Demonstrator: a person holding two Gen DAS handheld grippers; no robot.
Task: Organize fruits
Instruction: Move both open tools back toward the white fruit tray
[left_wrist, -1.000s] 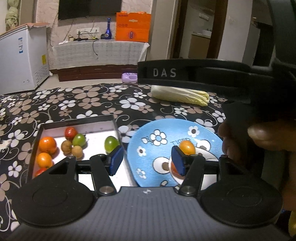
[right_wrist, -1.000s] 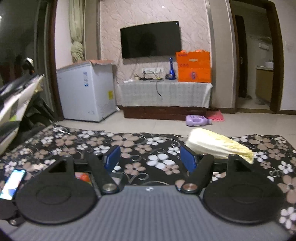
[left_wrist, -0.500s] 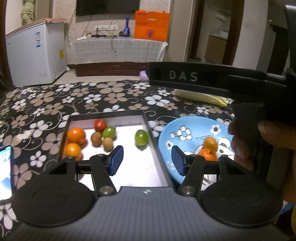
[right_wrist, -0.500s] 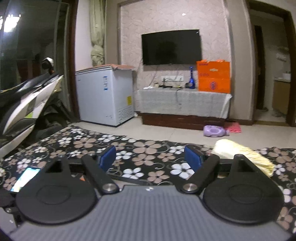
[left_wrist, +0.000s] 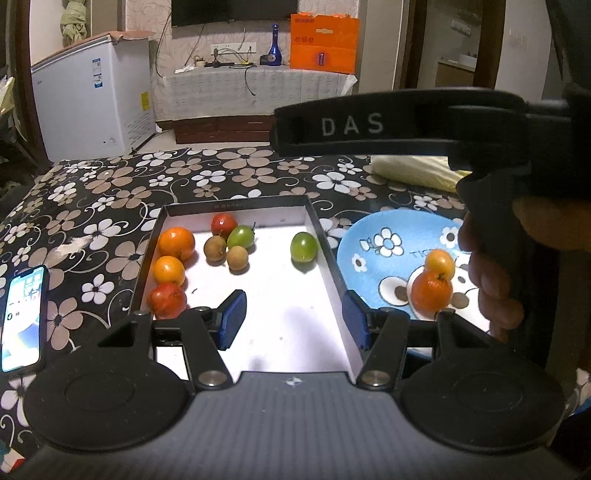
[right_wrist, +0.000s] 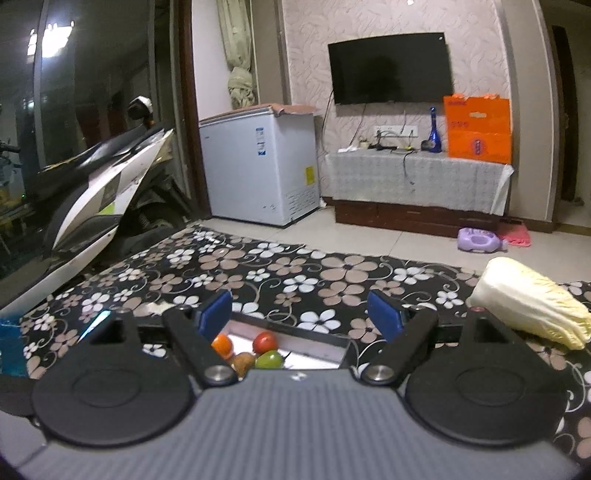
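The left hand-held gripper (left_wrist: 293, 319) hovers with its jaws spread and nothing between them, positioned over the near end of a white-floored tray (left_wrist: 325, 254) on the floral surface (left_wrist: 110, 192). Ahead and to its left inside the tray lie two oranges (left_wrist: 176, 243), a red fruit (left_wrist: 167, 300), a second red fruit (left_wrist: 223, 223), two brown fruits (left_wrist: 215, 248) and a green fruit (left_wrist: 241, 236); another green fruit (left_wrist: 303, 246) sits ahead, near the right wall. To the right, a blue flowered plate (left_wrist: 373, 243) carries two orange fruits (left_wrist: 431, 290). A phone (left_wrist: 23, 319) lies far left. The right hand-held gripper (right_wrist: 300, 315) is likewise released and empty, with a napa cabbage (right_wrist: 532, 301) to its right.
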